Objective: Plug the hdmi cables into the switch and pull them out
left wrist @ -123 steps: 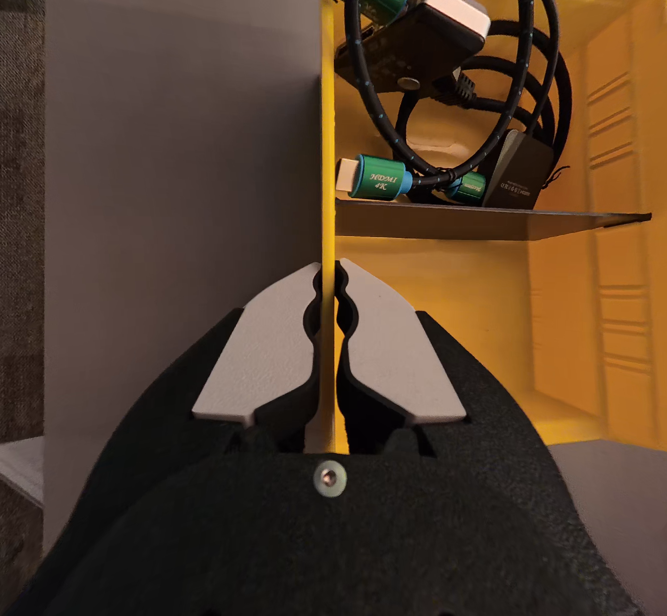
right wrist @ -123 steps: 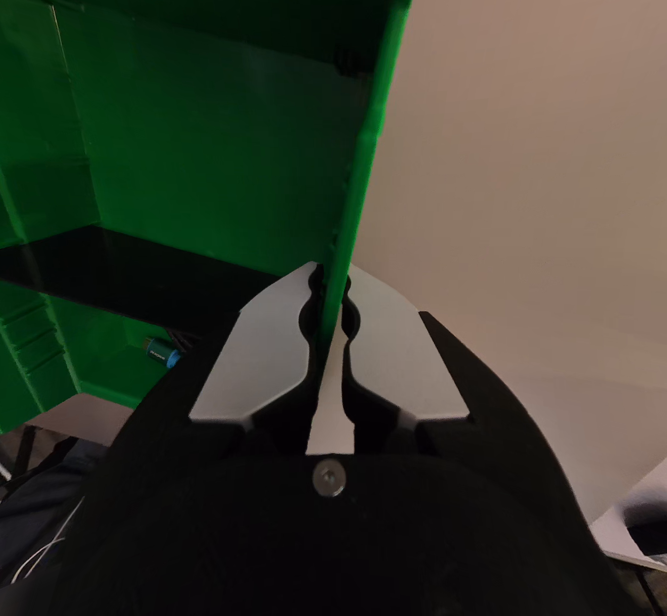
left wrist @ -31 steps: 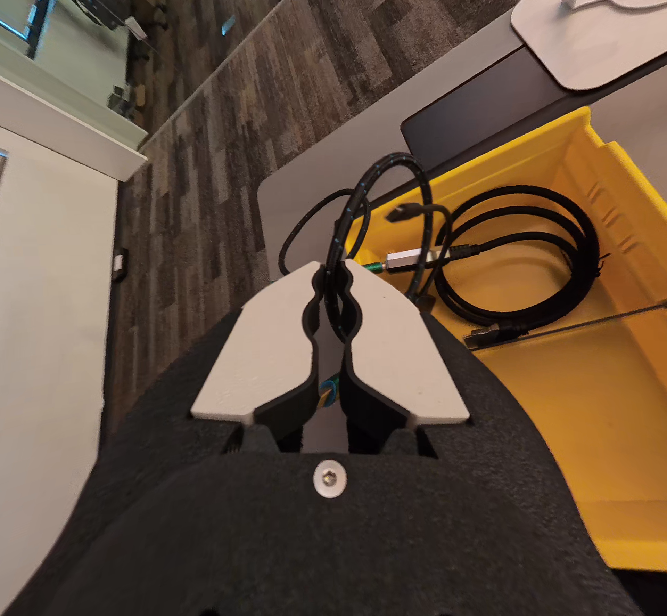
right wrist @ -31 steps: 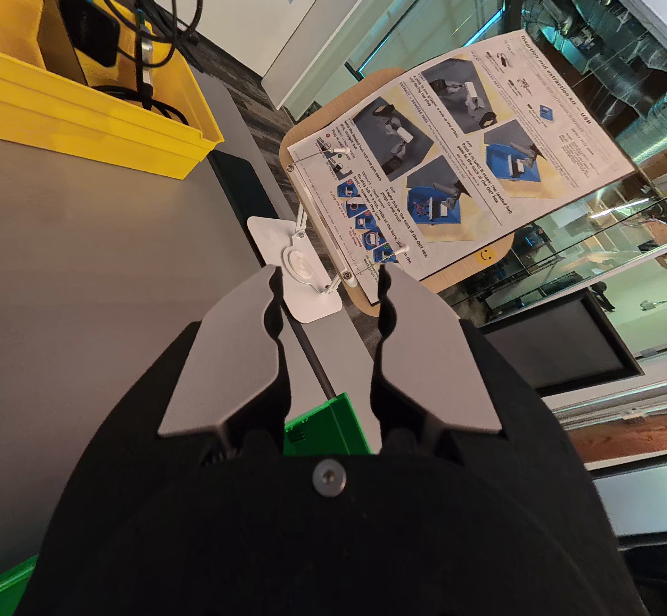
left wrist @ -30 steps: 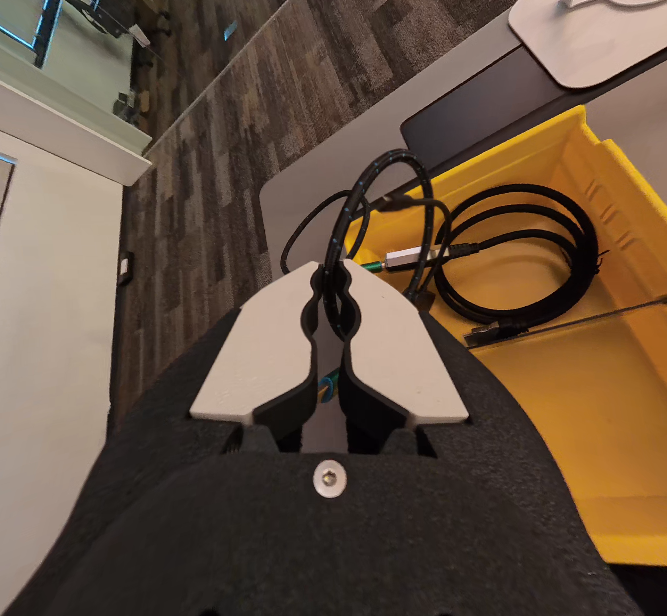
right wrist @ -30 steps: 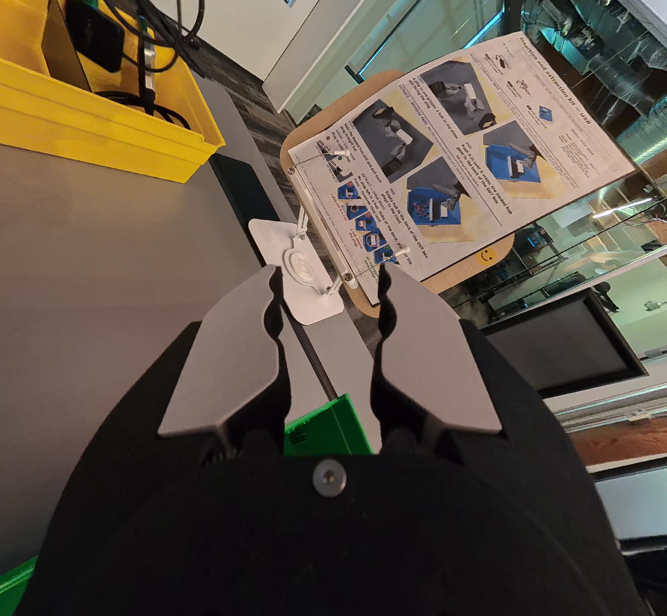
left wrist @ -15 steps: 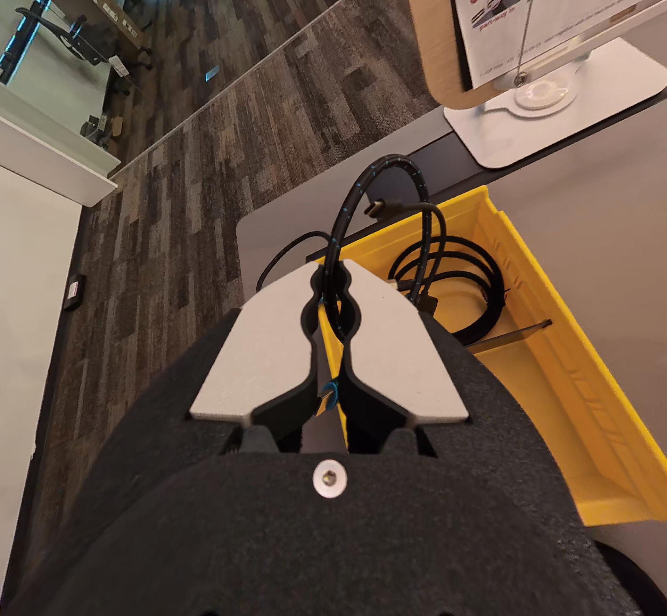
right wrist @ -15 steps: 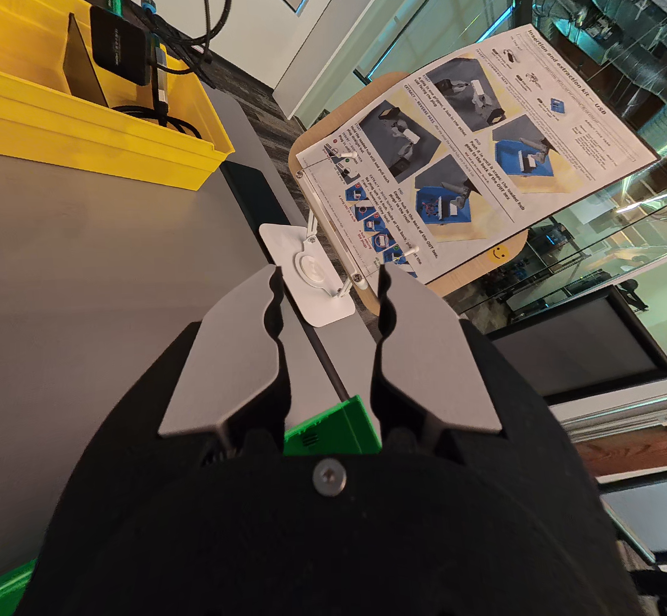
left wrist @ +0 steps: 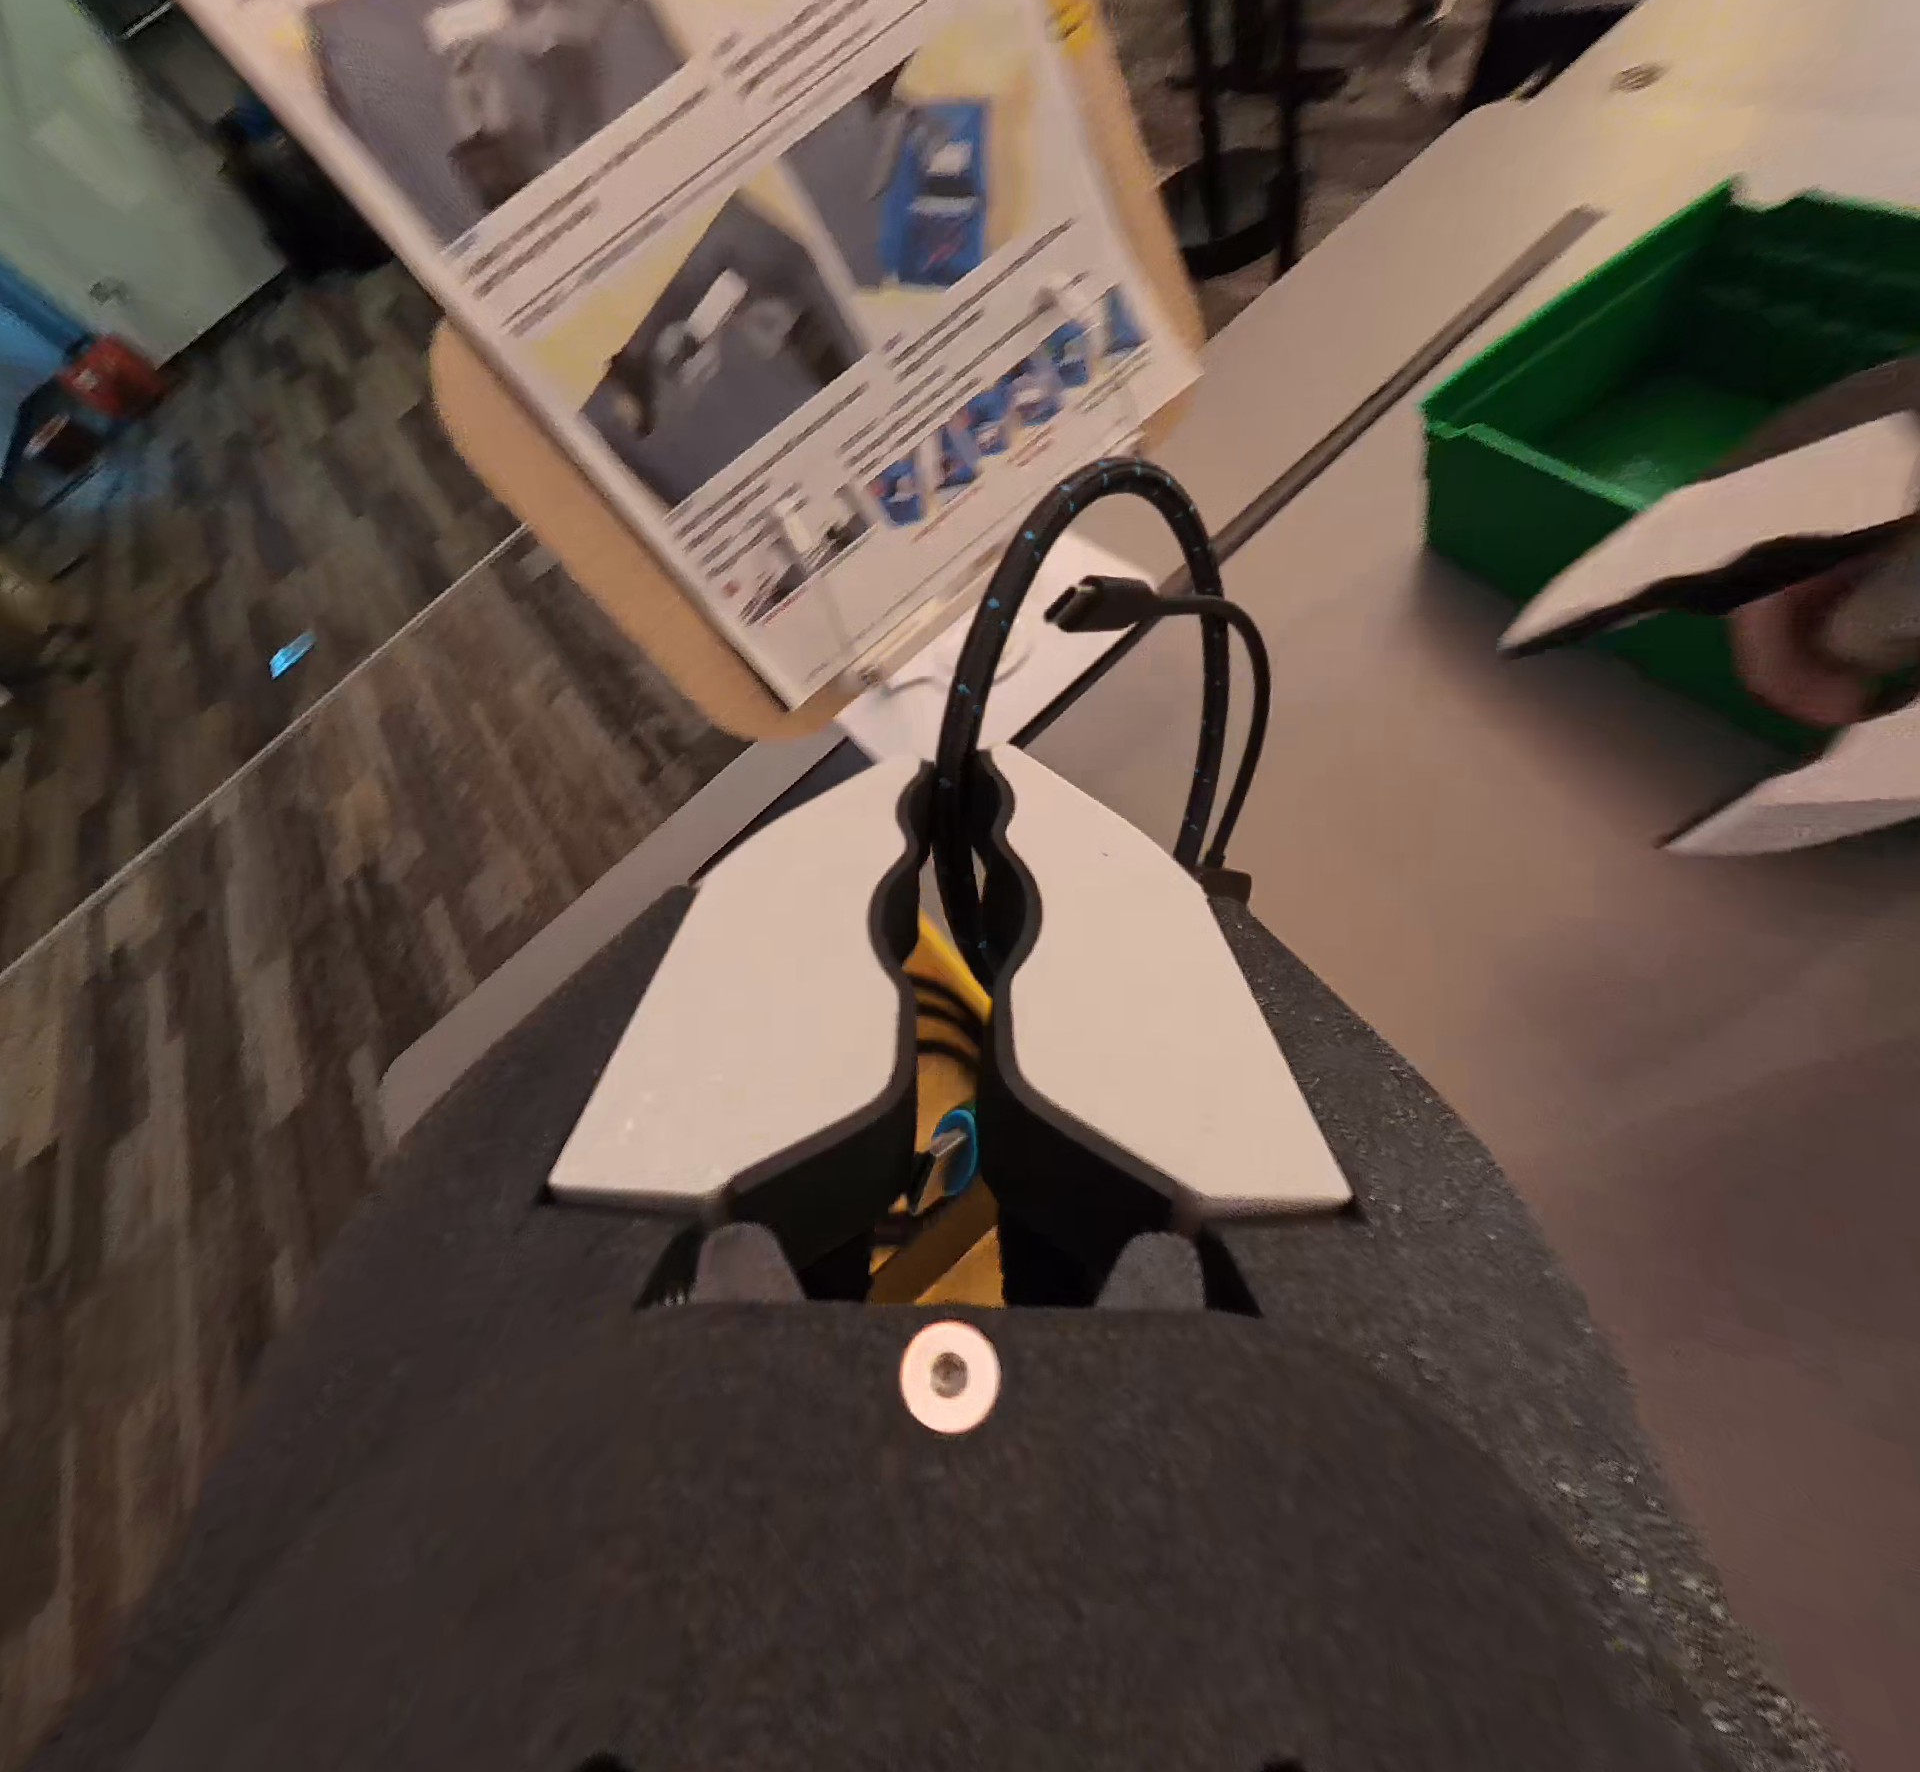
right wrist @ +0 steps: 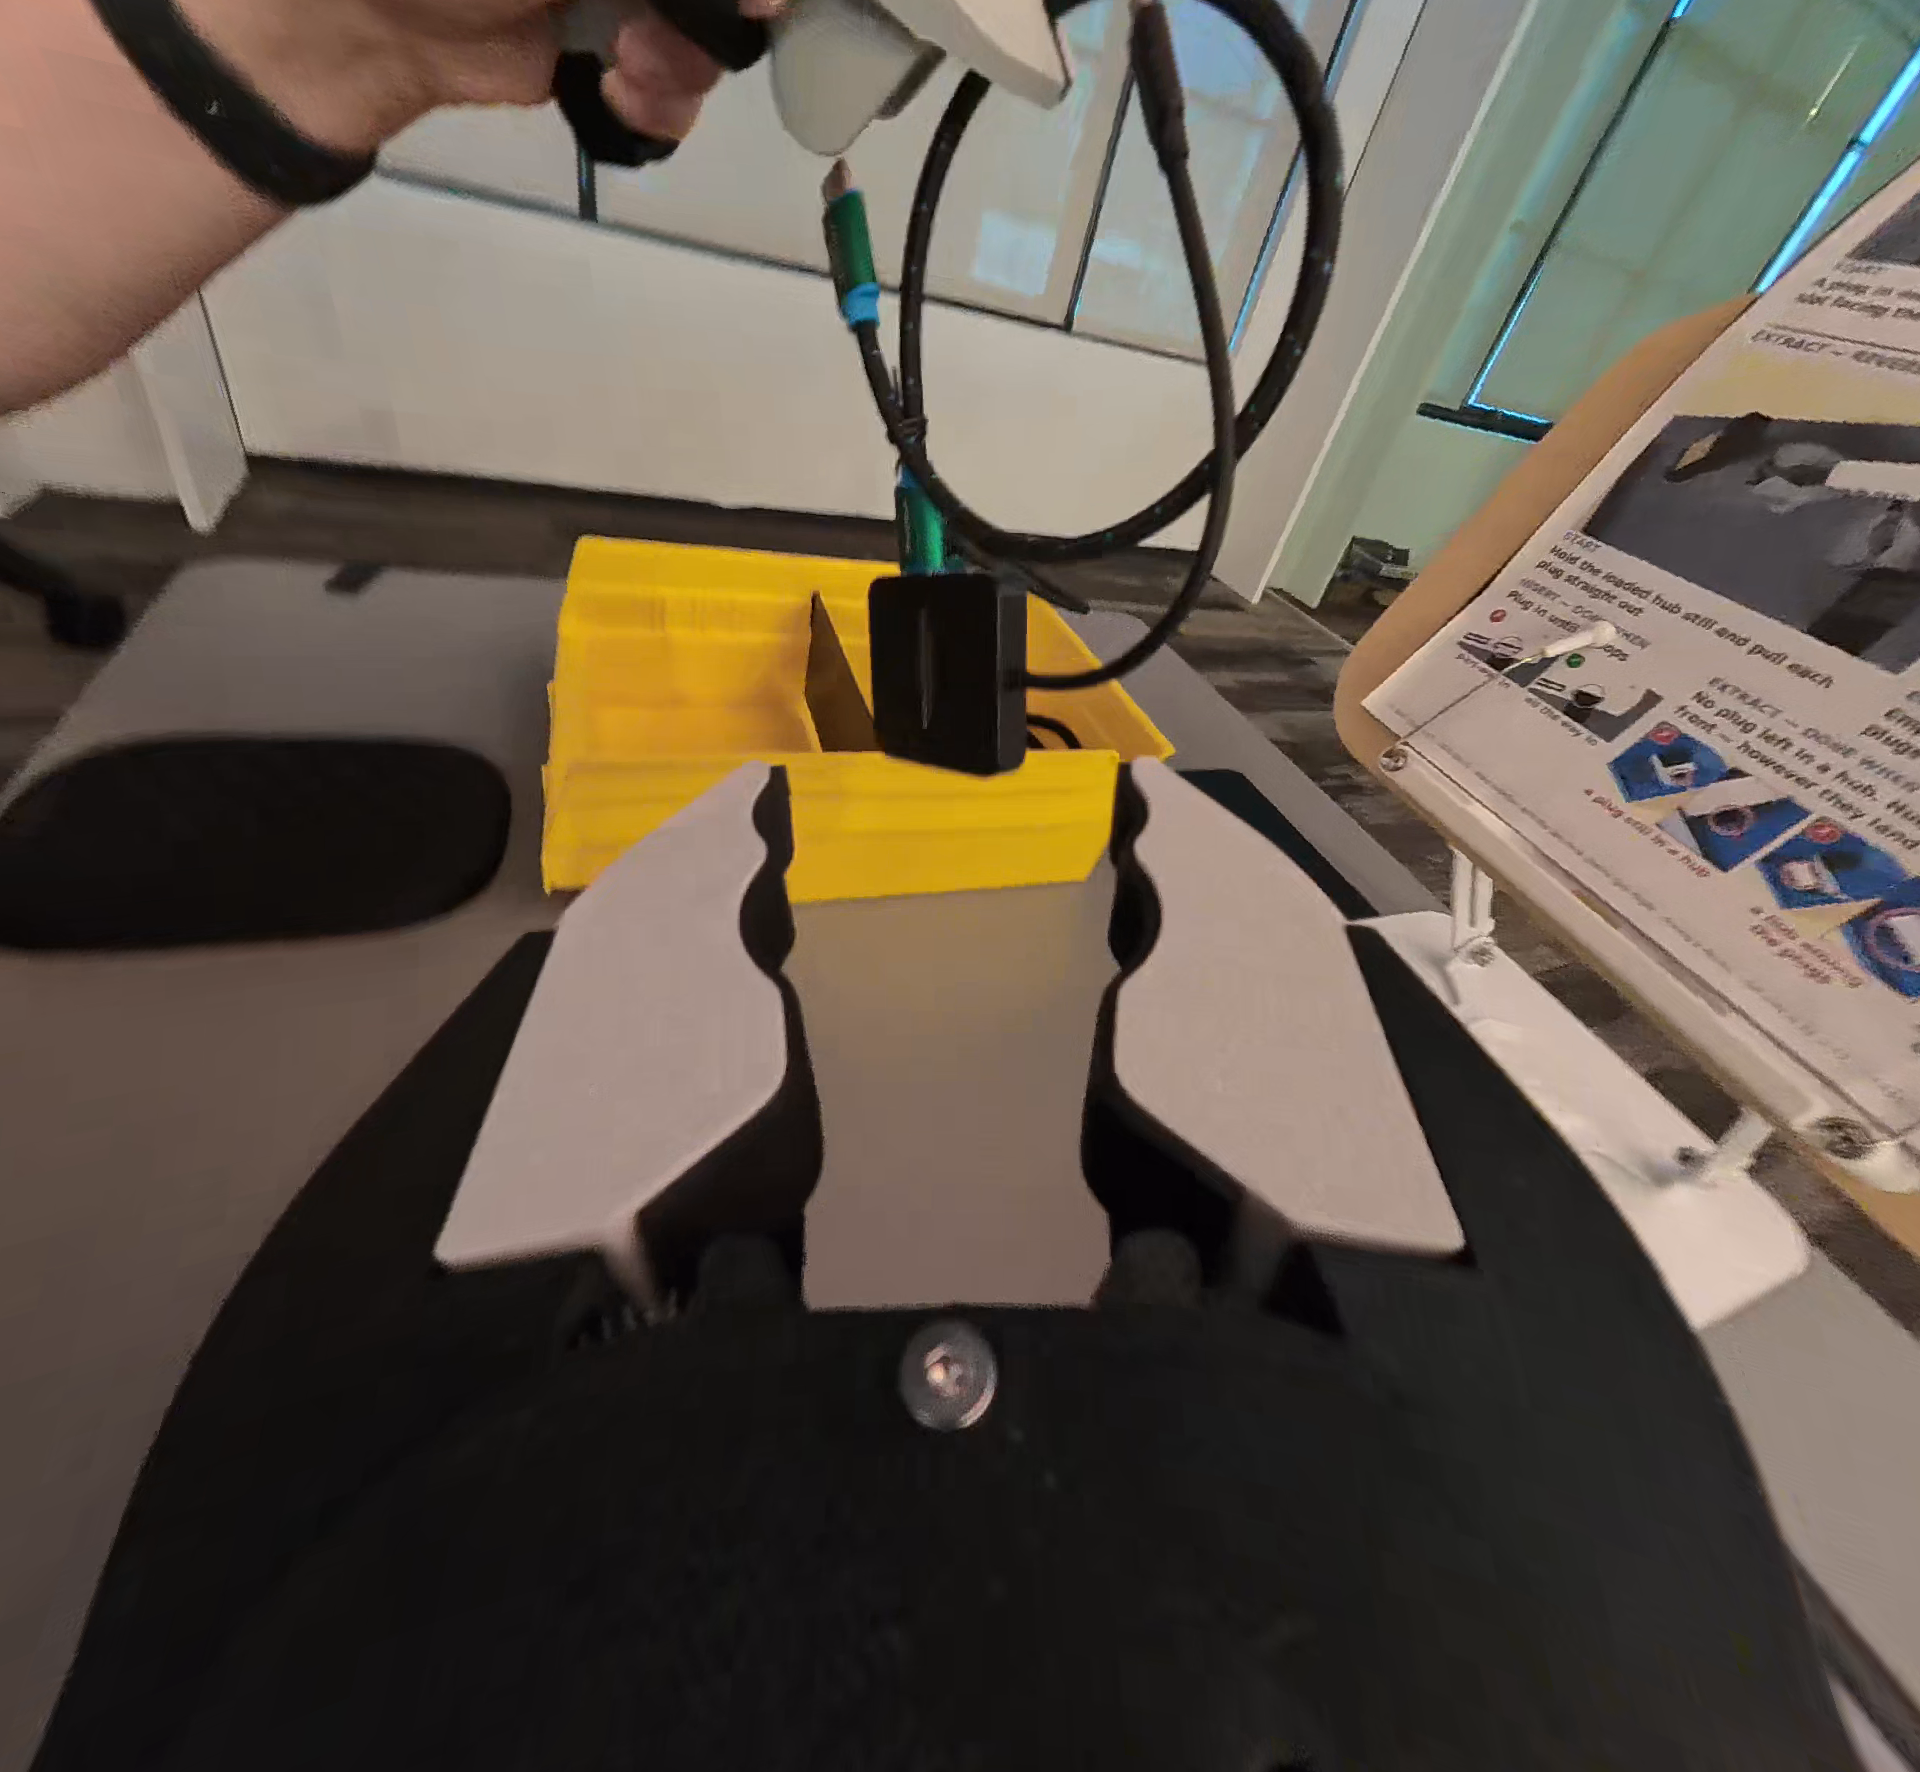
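Jaws of the left gripper [left wrist: 954, 777] clamp a braided cable [left wrist: 1091, 600], apparently; right gripper [right wrist: 951, 823] jaws apart.

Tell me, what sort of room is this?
Probably an office or lab set up for practice tasks: a grey table holding a yellow bin, an instruction sheet propped on a stand, carpet flooring, and large glass walls behind.

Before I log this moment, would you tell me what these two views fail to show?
- Left wrist view: where the braided cable is pinched, hidden inside the left tongs.
- Right wrist view: the black switch's ports, facing away.
- Left wrist view: the green bin, blurred and cut by the right edge.
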